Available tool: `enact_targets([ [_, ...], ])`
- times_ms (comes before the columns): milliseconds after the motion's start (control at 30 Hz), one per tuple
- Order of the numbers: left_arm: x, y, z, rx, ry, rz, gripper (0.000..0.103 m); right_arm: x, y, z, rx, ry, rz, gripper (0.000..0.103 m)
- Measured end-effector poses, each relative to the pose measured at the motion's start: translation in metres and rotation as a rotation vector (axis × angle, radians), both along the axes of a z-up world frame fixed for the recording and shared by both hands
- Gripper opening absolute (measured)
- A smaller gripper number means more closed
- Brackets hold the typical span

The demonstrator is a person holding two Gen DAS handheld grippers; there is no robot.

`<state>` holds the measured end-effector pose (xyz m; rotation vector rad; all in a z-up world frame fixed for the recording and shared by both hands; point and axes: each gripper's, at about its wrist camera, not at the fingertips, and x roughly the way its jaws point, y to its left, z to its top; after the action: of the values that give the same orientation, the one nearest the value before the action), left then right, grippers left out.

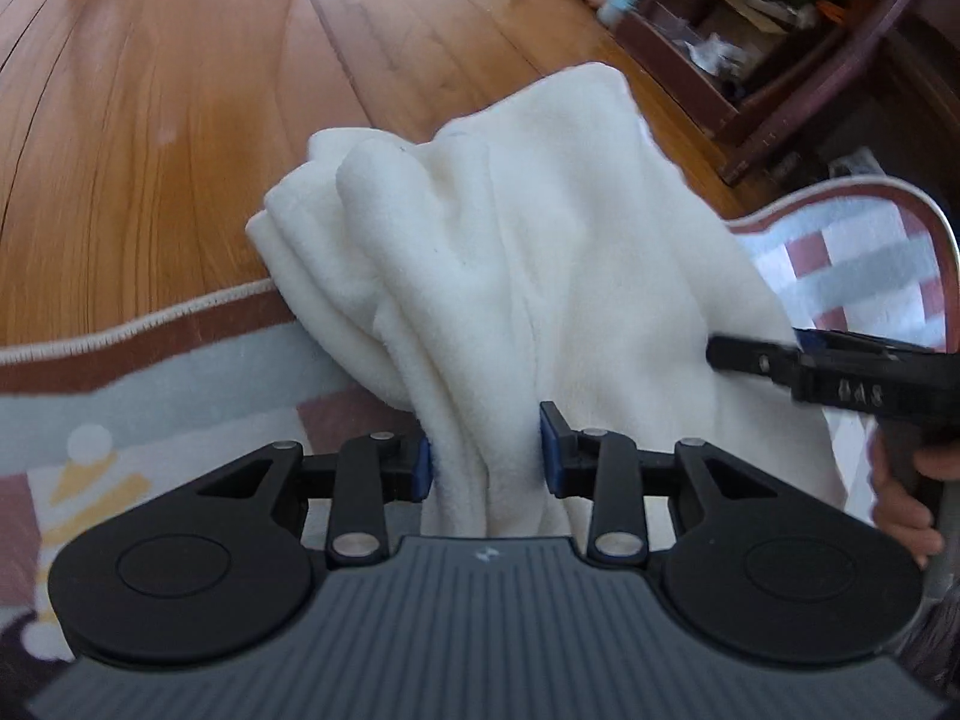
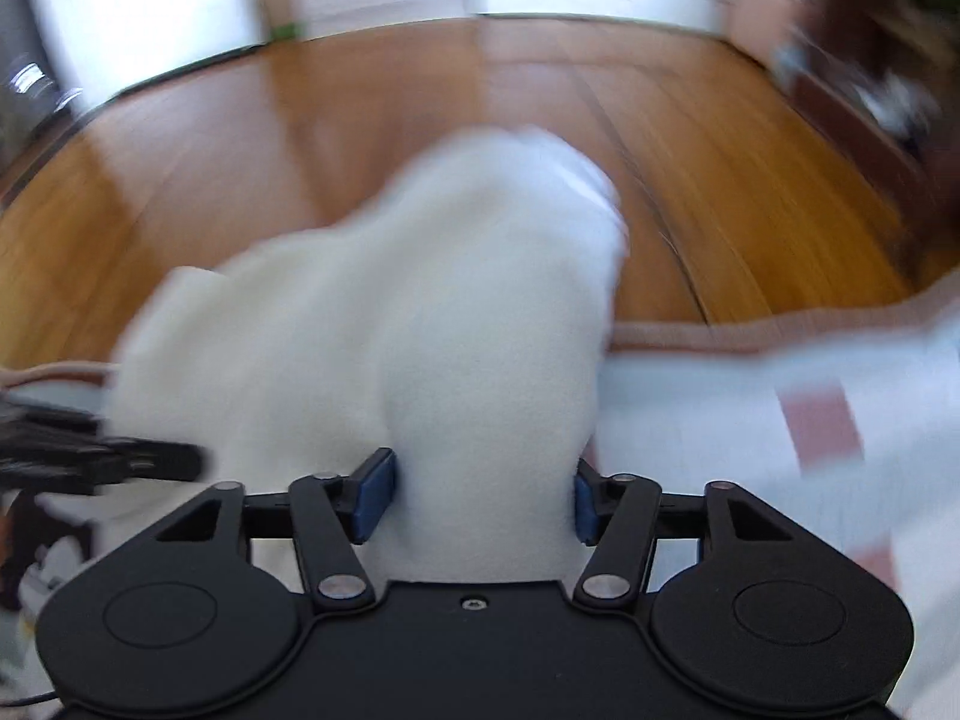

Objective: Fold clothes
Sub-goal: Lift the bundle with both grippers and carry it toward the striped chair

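Cream fleece garment (image 1: 510, 276) bunched and hanging in loose folds, lifted between both grippers over the edge of a rug (image 1: 180, 396), its far end trailing toward the wooden floor (image 1: 150, 120). Left gripper (image 1: 486, 456): blue pads clamped on a gathered wad of the fleece. Right gripper (image 2: 477, 498): a thick fold sits between its pads and seems to touch both; the picture is smeared, so I cannot tell if it is really gripping or letting go.

Progress, as a judgement: early. No flat, squared fold anywhere; the cloth is crumpled with several ridges. Spreading, smoothing and every fold look to be left to do.

A hand (image 1: 906, 498) holds the right gripper's handle at the edge of the left view.

Surface: patterned rug, grey, white and brick-red blocks, pale corded border. Beyond it glossy orange-brown boards. Dark wooden shelf unit (image 1: 750, 42) with clutter at far right. Bright window or door glare along the far wall in the right view.
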<state>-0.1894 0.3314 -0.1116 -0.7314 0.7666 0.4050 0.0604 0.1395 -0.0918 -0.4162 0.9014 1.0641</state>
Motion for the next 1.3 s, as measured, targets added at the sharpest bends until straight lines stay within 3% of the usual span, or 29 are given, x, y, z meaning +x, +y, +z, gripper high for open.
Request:
enact_targets([
  [133,-0.022,0.014,0.001,0.025,-0.02,0.028,0.038,-0.001,-0.014,0.008,0.068,0.035,-0.144,0.068],
  [200,-0.038,0.015,0.001,0.025,-0.003,0.081,0.048,-0.007,-0.016,0.019,0.079,0.047,-0.157,0.071],
  [233,-0.048,0.016,0.001,0.011,0.001,0.125,0.054,-0.006,-0.023,0.025,0.124,0.11,-0.157,0.071],
  [333,-0.064,0.017,0.004,-0.008,-0.054,0.165,0.054,-0.001,-0.046,0.042,0.245,0.326,-0.154,0.07],
  [400,-0.072,0.018,0.004,-0.02,-0.111,0.179,0.054,0.0,-0.063,0.057,0.293,0.392,-0.139,0.07],
  [567,-0.082,0.028,-0.002,-0.075,-0.213,0.198,0.054,-0.015,-0.096,0.097,0.252,0.28,-0.051,0.072],
  [667,-0.086,0.032,0.0,-0.003,-0.169,0.172,0.054,-0.022,-0.112,0.117,0.22,0.24,0.008,0.072],
  [733,-0.096,0.037,0.003,-0.027,-0.169,0.225,0.054,-0.026,-0.119,0.131,0.214,0.223,0.039,0.073],
  [800,-0.107,0.041,0.001,-0.101,-0.234,0.251,0.054,-0.026,-0.122,0.147,0.203,0.209,0.069,0.074],
  [900,-0.113,0.042,0.001,-0.129,-0.262,0.266,0.054,-0.02,-0.123,0.168,0.211,0.268,0.101,0.078],
  [1033,-0.103,0.038,0.005,-0.121,-0.221,0.24,0.054,-0.005,-0.121,0.176,0.205,0.316,0.103,0.08],
  [1167,-0.09,0.031,0.014,-0.124,-0.174,0.21,0.055,0.008,-0.116,0.158,0.169,0.296,0.023,0.08],
  [1233,-0.078,0.028,0.016,-0.14,-0.066,0.215,0.064,0.005,-0.117,0.142,0.194,0.283,-0.079,0.08],
  [1300,-0.063,0.028,0.01,-0.194,0.081,0.233,0.064,-0.006,-0.124,0.12,0.239,0.296,-0.199,0.08],
])
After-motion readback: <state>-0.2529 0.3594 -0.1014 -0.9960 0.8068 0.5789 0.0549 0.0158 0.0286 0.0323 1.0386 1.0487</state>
